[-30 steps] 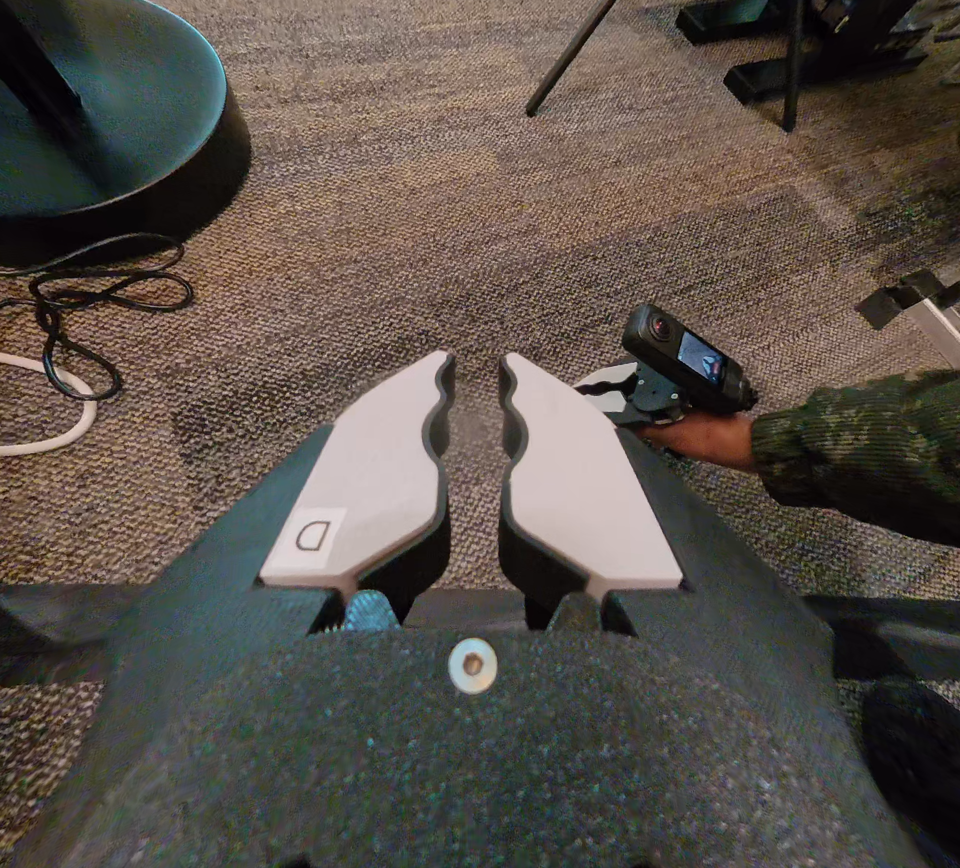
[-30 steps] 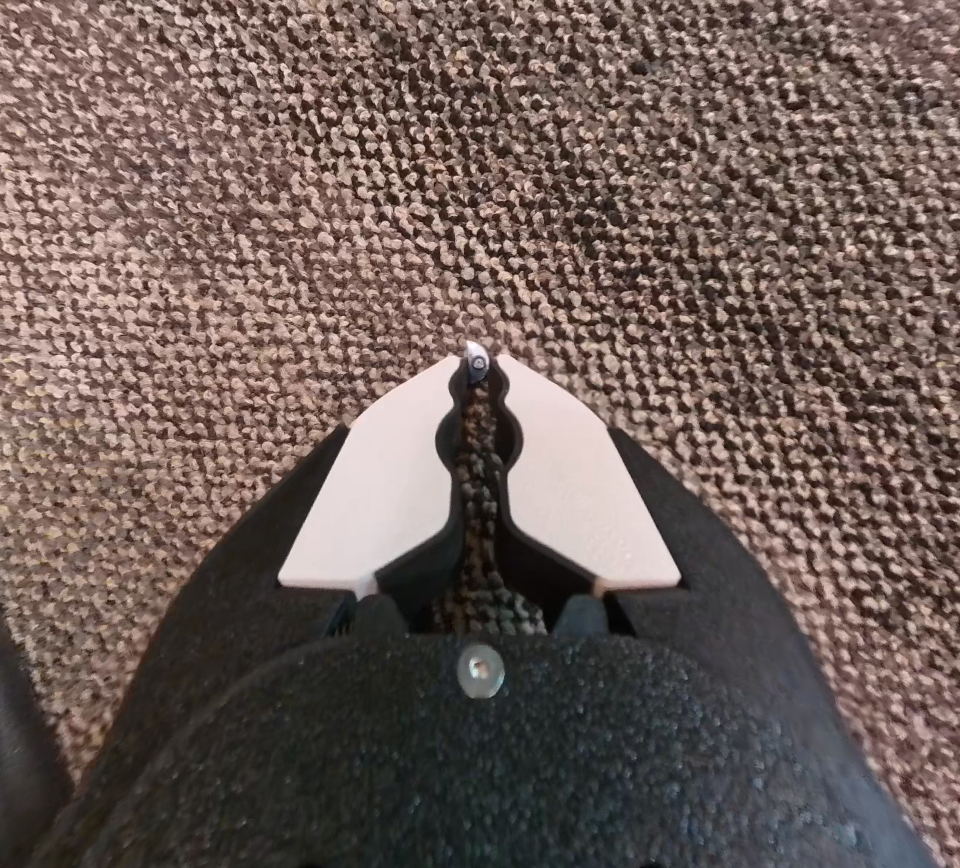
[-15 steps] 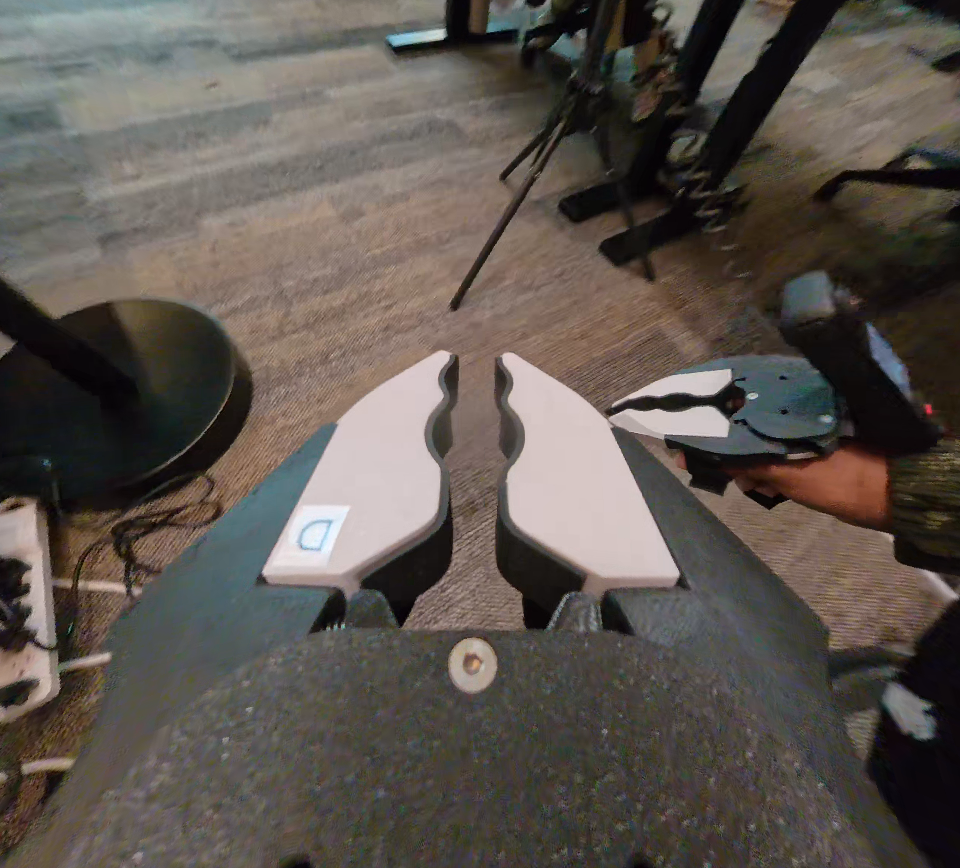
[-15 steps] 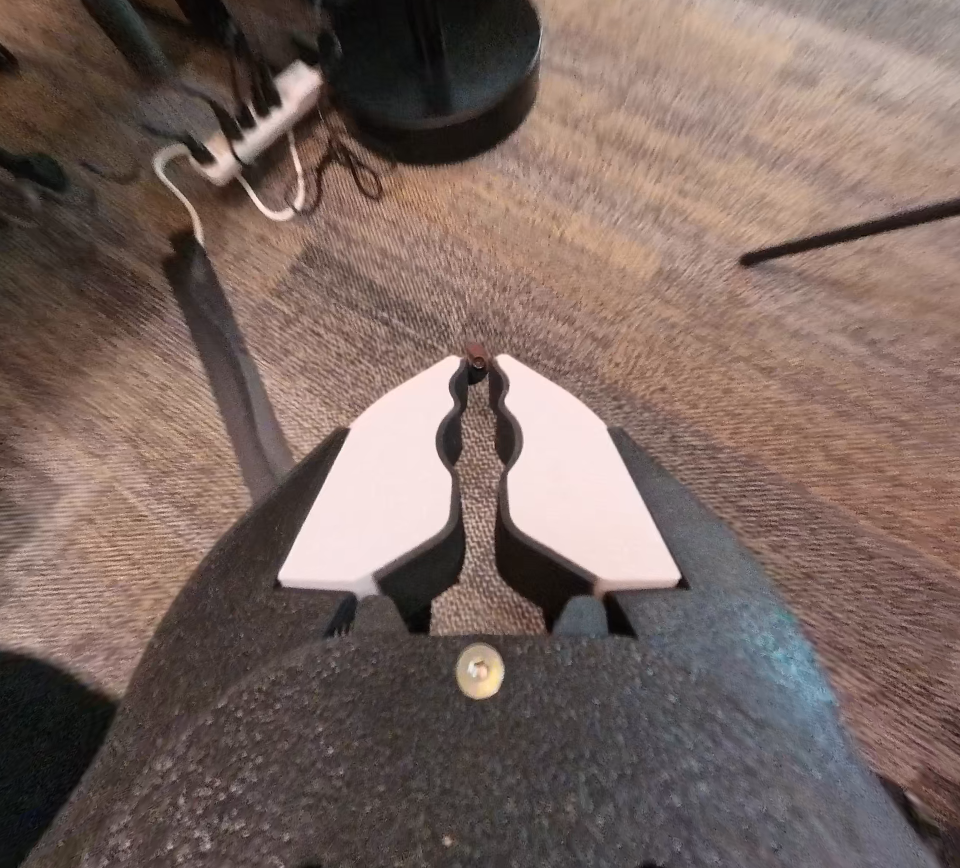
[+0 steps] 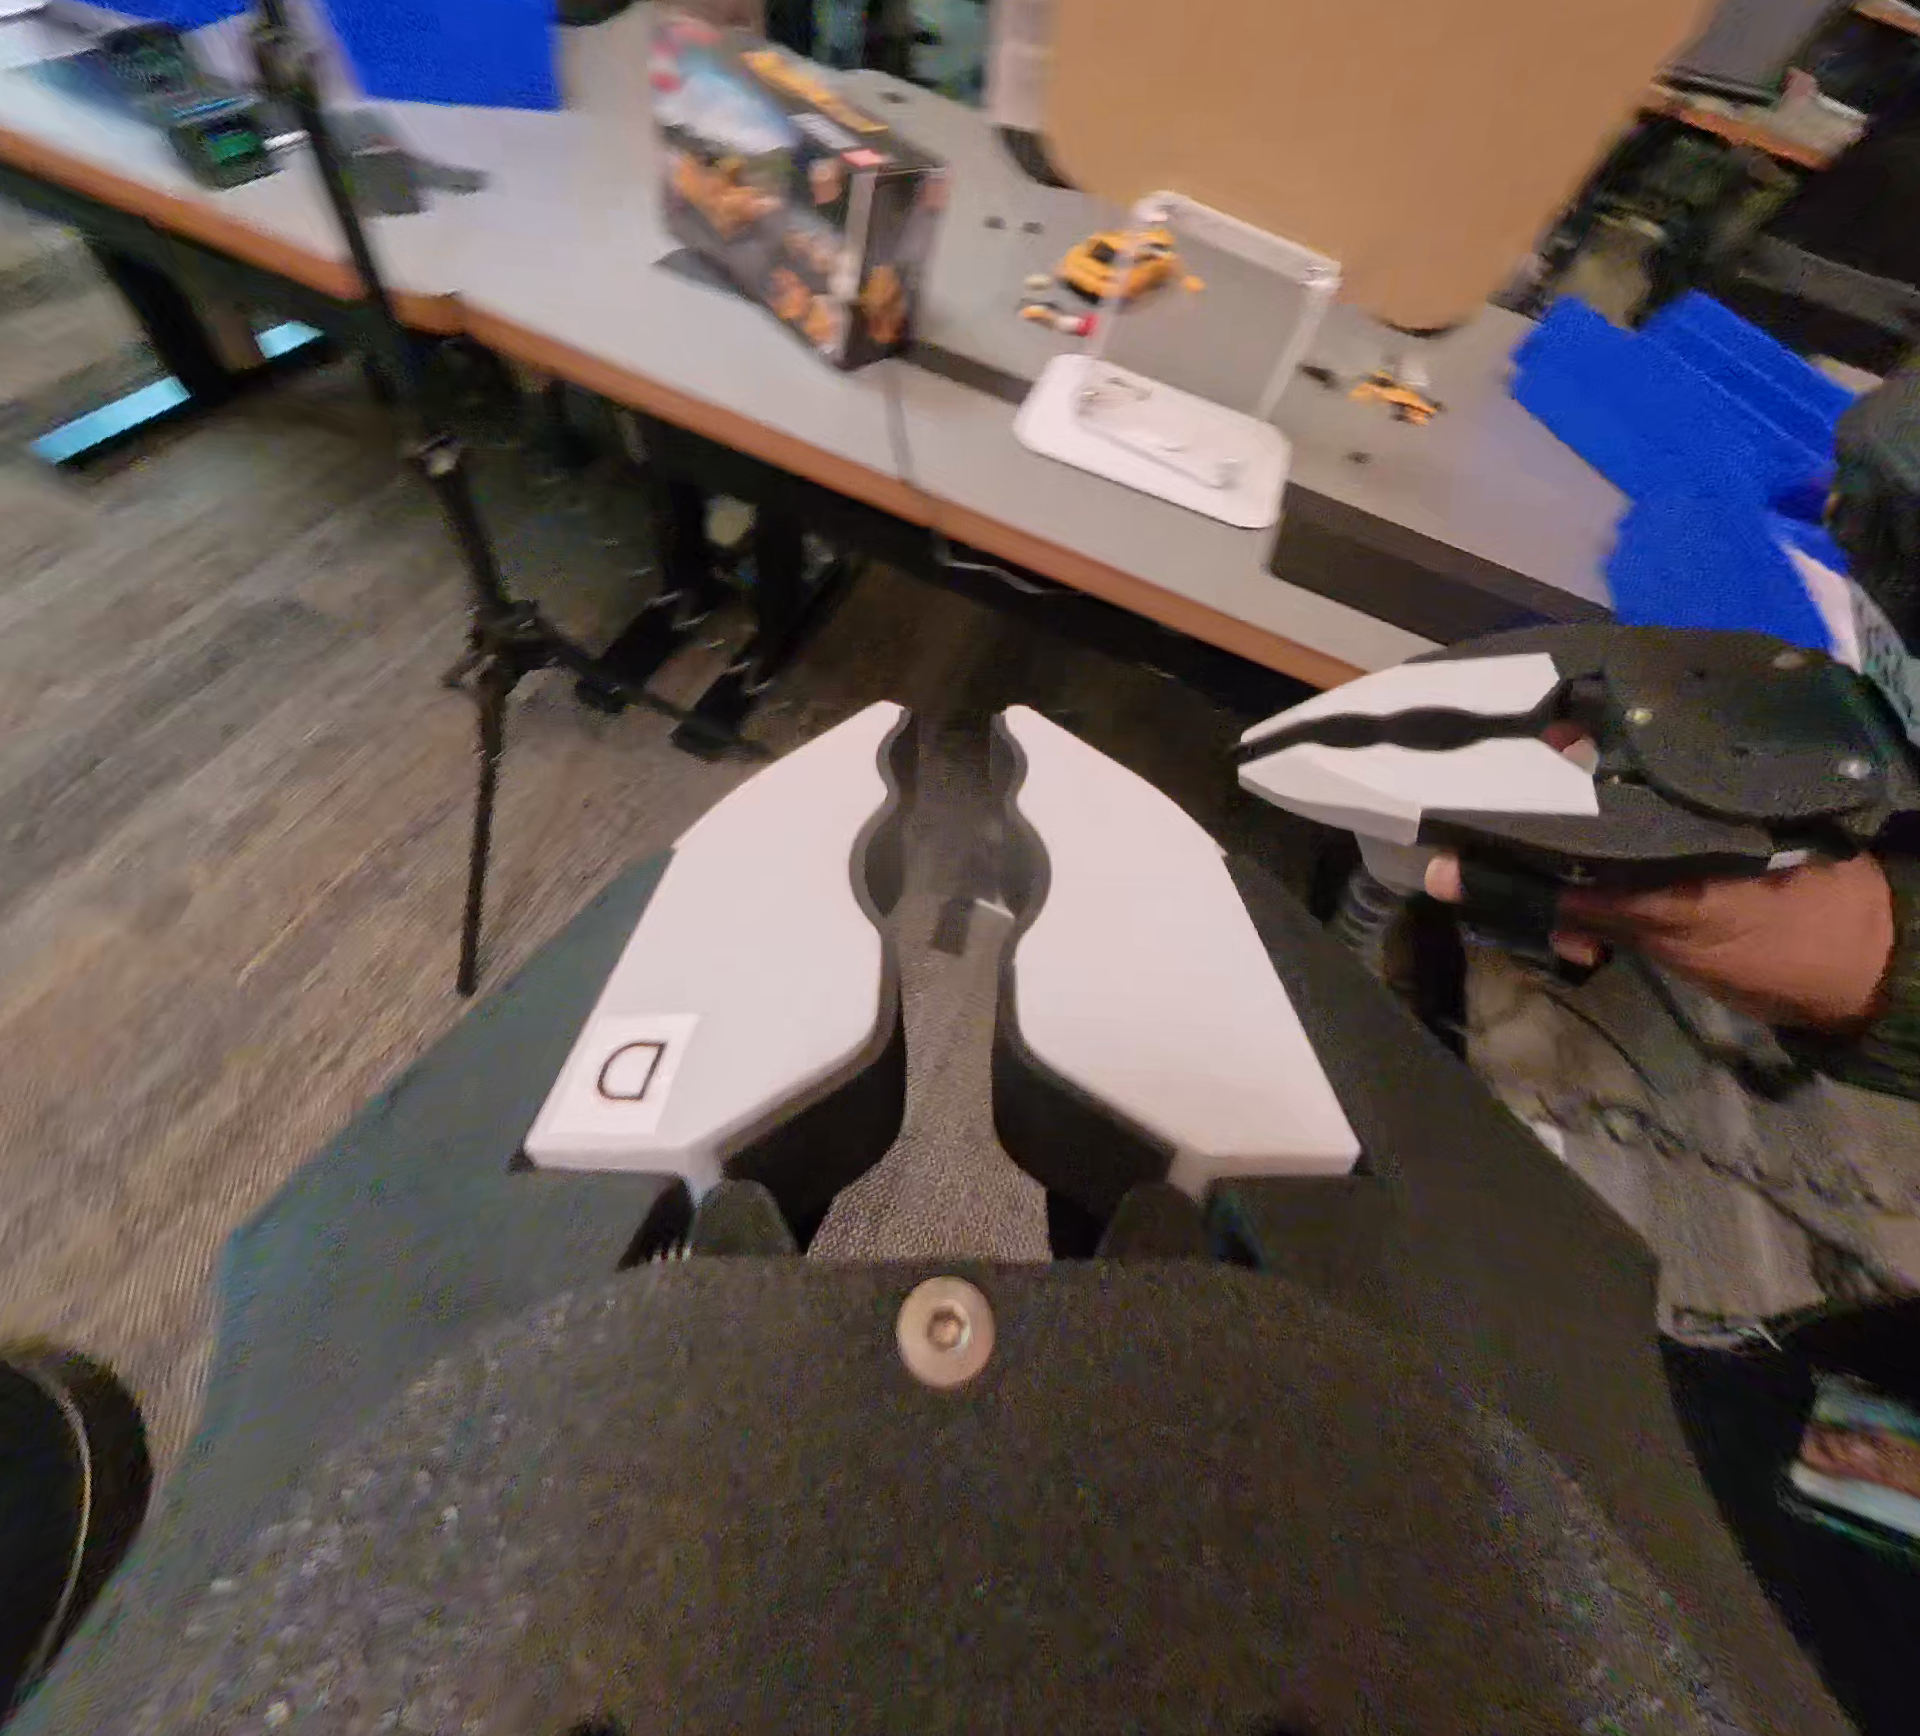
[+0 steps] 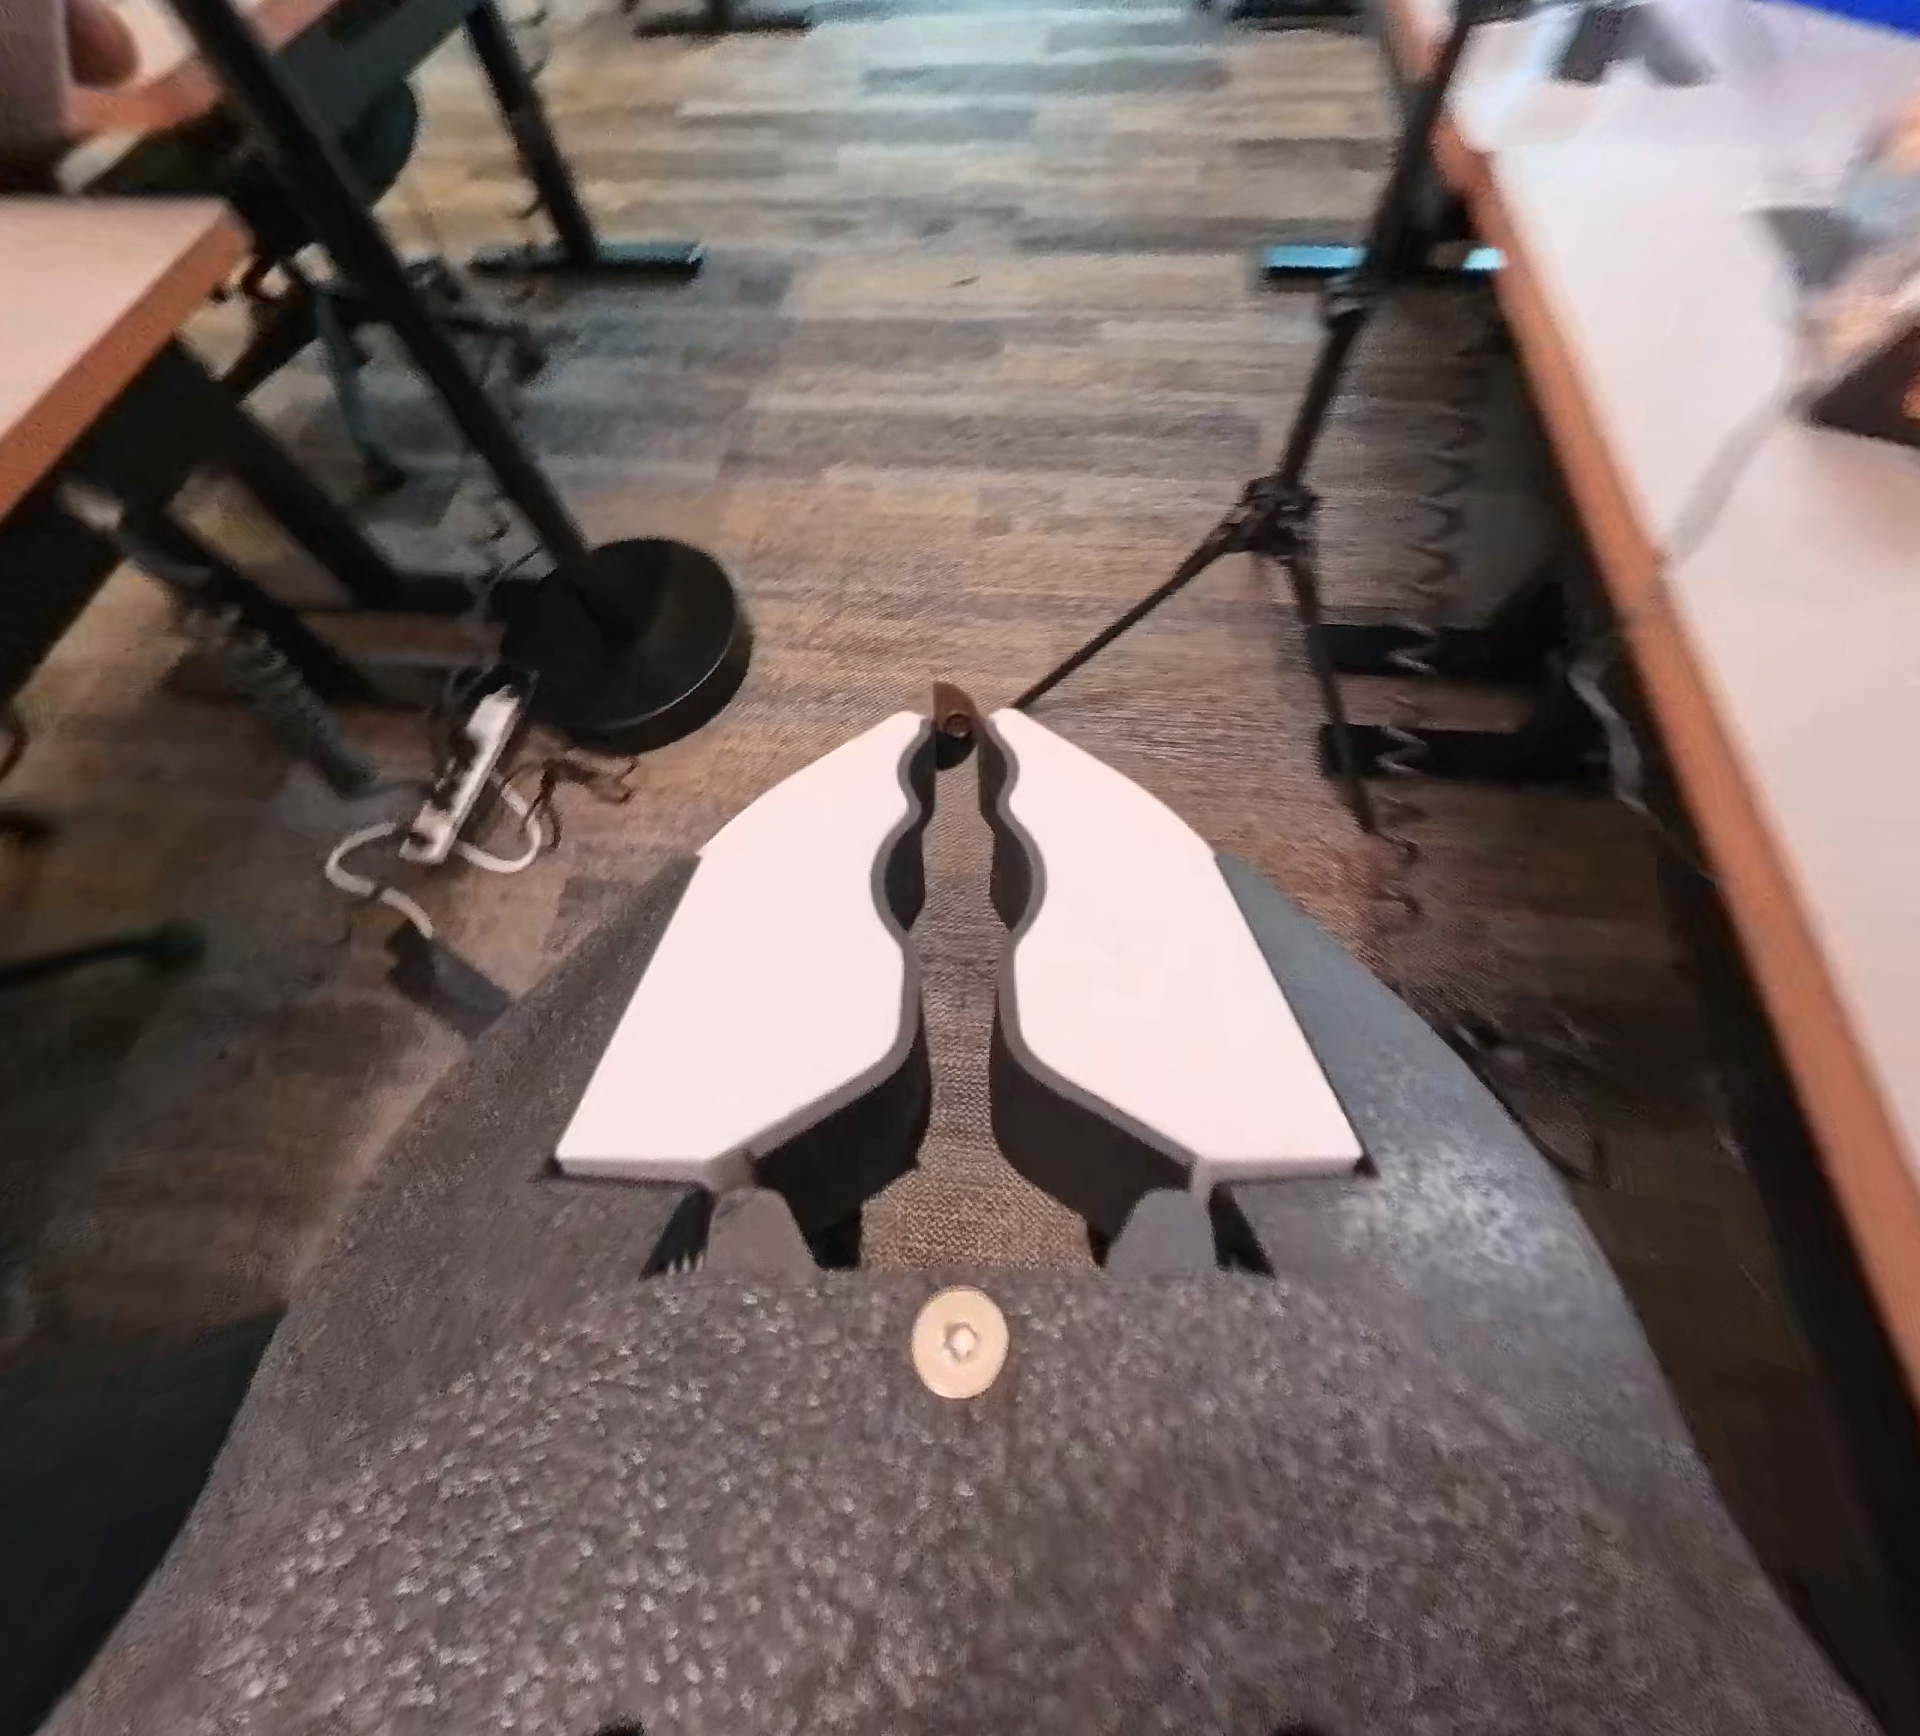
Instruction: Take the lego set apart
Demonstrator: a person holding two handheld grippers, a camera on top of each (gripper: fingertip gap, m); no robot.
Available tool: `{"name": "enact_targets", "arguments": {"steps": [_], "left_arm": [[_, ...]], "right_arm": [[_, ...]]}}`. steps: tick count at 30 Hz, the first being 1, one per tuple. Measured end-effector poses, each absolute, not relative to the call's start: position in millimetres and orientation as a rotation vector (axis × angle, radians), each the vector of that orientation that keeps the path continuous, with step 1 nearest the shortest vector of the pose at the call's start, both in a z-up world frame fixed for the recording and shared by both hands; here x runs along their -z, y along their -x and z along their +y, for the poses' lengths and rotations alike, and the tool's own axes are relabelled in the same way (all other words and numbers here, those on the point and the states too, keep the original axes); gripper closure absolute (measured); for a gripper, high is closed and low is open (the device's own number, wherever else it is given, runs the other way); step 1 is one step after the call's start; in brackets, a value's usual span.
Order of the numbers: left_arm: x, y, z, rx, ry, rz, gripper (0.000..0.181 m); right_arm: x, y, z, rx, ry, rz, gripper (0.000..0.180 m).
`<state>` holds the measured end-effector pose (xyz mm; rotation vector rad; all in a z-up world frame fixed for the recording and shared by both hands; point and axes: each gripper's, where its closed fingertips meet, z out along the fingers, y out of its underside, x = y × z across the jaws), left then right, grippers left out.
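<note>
A yellow lego car (image 5: 1117, 263) stands on the grey table (image 5: 582, 252), far ahead in the left wrist view. Small loose pieces (image 5: 1055, 318) lie beside it, and more orange pieces (image 5: 1392, 393) lie further right. My left gripper (image 5: 951, 720) is narrowly open and empty, held above the carpet short of the table. My right gripper (image 6: 954, 722) is shut on a small dark lego piece (image 6: 951, 707) pinched at its tips. It also shows in the left wrist view (image 5: 1247, 746), held in a hand at the right.
A lego box (image 5: 790, 200), a clear stand on a white tray (image 5: 1153, 439), a cardboard sheet (image 5: 1371, 24) and blue bins (image 5: 1683, 450) are on the table. A tripod (image 5: 478, 647) stands before it. A round black base (image 6: 634, 637) and power strip (image 6: 468, 772) lie on the carpet. Left tips to right tips: about 15 cm.
Both grippers have lifted from pointing down at the carpet to facing forward. The table and lego car have come into the left view. The right gripper keeps the small piece.
</note>
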<state>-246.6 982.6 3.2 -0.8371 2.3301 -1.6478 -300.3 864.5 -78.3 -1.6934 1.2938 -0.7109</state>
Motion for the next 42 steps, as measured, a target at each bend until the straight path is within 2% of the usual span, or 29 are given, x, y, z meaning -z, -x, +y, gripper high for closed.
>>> {"name": "enact_targets", "arguments": {"steps": [4,7,15,24,28,32,37,42], "left_arm": [[-42.6,299.0,930.7,1.730,0.470,2.518,0.168],[-32.4,353.3,895.0,1.775,0.171,2.673,0.171],[-43.4,575.3,807.5,1.723,-0.779,2.932,0.169],[-59.1,958.4,739.7,1.666,-1.496,2.960,0.171],[-80.0,1157.3,717.0,1.749,-1.584,3.100,0.171],[-86.6,1335.3,713.5,1.754,-1.945,2.993,0.170],[-67.5,1523.6,701.3,1.581,-2.258,3.005,0.170],[-29.5,1704.8,651.9,1.542,-2.468,2.885,0.169]], "right_arm": [[17.7,367.4,816.0,0.924,1.532,1.479,0.172],[-7.6,440.6,786.8,1.113,1.428,1.630,0.172],[-18.7,714.0,783.7,1.320,1.056,2.048,0.172],[10.7,1072.7,822.2,1.497,0.490,2.373,0.173],[7.1,1235.9,841.4,1.484,0.420,2.493,0.172],[-0.8,1389.3,853.0,1.550,0.236,2.636,0.172],[10.2,1549.2,851.1,1.532,-0.090,2.783,0.172],[36.1,1701.3,799.4,1.498,-0.274,2.858,0.172]]}}
